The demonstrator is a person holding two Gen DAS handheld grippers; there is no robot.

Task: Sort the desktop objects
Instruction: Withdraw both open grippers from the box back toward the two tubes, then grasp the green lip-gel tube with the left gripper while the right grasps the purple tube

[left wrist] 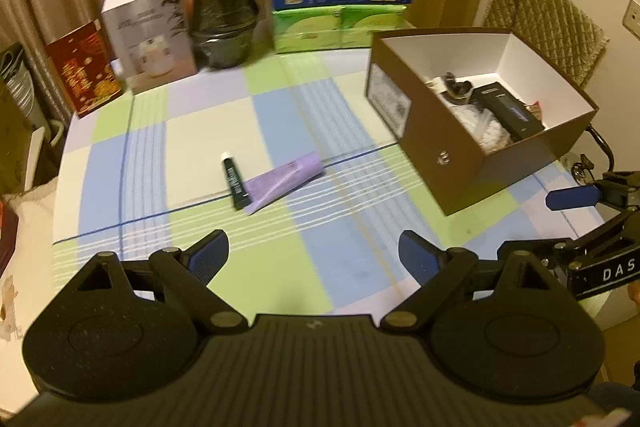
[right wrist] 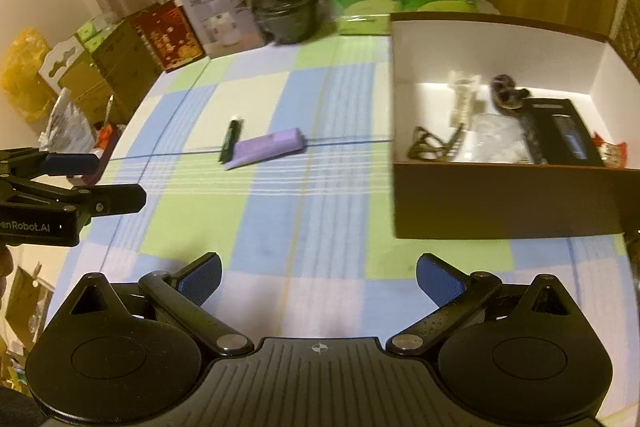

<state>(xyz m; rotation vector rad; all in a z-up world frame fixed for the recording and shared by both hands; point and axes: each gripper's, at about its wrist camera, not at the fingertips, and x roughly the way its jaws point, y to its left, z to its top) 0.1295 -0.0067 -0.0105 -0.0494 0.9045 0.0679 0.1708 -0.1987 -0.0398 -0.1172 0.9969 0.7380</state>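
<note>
Purple tube flat mid-table on the checked cloth, touching a slim dark green tube at its left end. Brown box, white inside, to the right, well apart from both tubes, already holding a black case and other small items. Left gripper spread wide, nothing between the pads. Right gripper likewise wide and empty, over bare cloth near the table edge.

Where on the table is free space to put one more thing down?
Free: the checked cloth between the two tubes and the back boxes, and the near strip before both claws. Crowded: the brown box and the back row.
</note>
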